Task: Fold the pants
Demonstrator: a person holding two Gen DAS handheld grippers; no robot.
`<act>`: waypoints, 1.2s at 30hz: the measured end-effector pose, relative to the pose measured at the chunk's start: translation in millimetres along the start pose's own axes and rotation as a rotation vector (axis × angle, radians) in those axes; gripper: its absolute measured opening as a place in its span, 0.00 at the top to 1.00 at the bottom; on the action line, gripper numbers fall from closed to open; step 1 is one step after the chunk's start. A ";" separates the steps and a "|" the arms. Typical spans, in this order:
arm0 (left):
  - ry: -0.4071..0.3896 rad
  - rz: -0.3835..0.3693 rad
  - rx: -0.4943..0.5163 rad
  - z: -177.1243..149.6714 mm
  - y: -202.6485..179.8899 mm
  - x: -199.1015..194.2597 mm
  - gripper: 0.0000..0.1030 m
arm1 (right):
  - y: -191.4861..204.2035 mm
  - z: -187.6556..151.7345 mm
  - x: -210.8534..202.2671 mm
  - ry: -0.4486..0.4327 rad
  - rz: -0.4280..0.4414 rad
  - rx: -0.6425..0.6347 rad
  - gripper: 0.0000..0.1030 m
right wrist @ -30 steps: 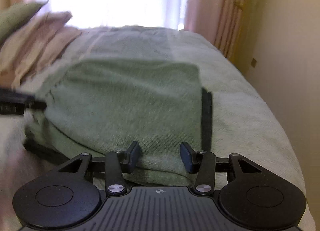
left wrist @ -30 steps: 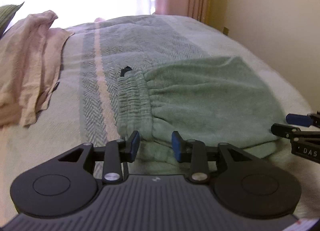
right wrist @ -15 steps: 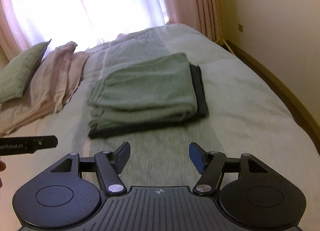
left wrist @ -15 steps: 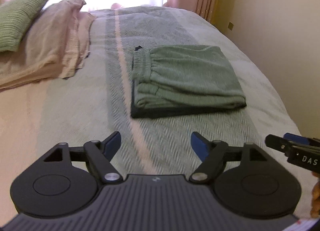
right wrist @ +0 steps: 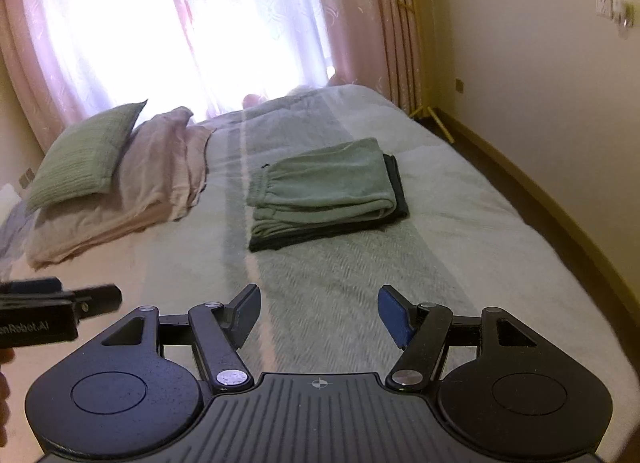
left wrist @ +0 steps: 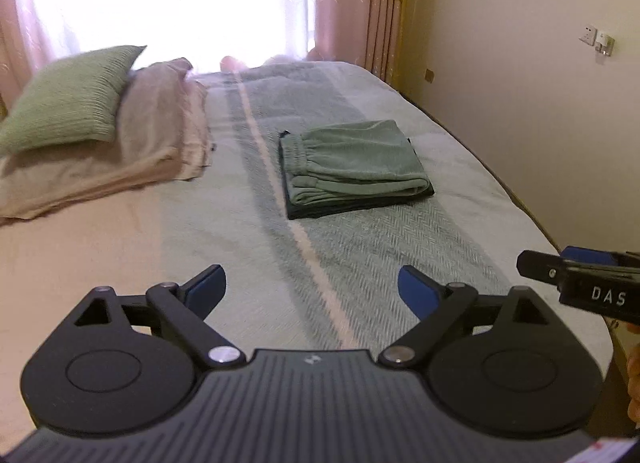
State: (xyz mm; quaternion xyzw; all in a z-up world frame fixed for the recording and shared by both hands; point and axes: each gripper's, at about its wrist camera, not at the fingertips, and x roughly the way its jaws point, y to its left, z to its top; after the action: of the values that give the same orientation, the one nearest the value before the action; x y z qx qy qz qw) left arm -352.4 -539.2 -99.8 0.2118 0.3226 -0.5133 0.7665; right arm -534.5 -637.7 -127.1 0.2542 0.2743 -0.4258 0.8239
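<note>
left tool (left wrist: 311,287): angled down over bed (left wrist: 400,247), jaws opening, empty | right tool (right wrist: 319,313): angled down, wide, empty, side reads "DAS" | pants (left wrist: 354,167): folded on bed, well ahead of both tools

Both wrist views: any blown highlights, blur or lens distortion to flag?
Left wrist view: window blown to white behind the curtains; pillows and bedspread smeared; folded pants fairly sharp. Right wrist view: same window glare; bedspread streaked near the fingers; bed edge and baseboard bowed by the fisheye, corners dark.
</note>
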 end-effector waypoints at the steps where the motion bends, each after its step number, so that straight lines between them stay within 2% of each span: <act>1: 0.005 0.005 0.000 -1.5 2.6 -15.6 0.12 | 7.5 -1.8 -13.5 0.003 0.000 -0.008 0.40; 4: 0.008 -0.006 -0.012 -7.6 10.7 -58.9 0.12 | 29.5 -7.8 -52.6 0.010 0.017 -0.026 0.40; 8: 0.005 0.005 -0.020 -10.6 17.0 -97.0 0.12 | 54.5 -11.9 -91.8 0.014 0.029 -0.059 0.40; 13: -0.005 -0.004 -0.033 -5.0 17.6 -125.1 0.12 | 66.4 -12.3 -121.9 0.013 0.043 -0.076 0.40; 22: -0.029 0.013 -0.049 -0.9 -5.9 -151.0 0.11 | 51.1 0.0 -147.5 0.000 0.069 -0.100 0.39; 36: -0.040 0.038 -0.061 -7.7 -40.8 -162.8 0.12 | 22.3 0.0 -177.9 -0.020 0.127 -0.145 0.39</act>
State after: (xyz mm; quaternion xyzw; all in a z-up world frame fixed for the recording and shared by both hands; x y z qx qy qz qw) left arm -435.4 -443.8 11.0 0.1840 0.3185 -0.4929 0.7885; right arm -602.4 -526.3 -4.0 0.2065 0.2793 -0.3545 0.8682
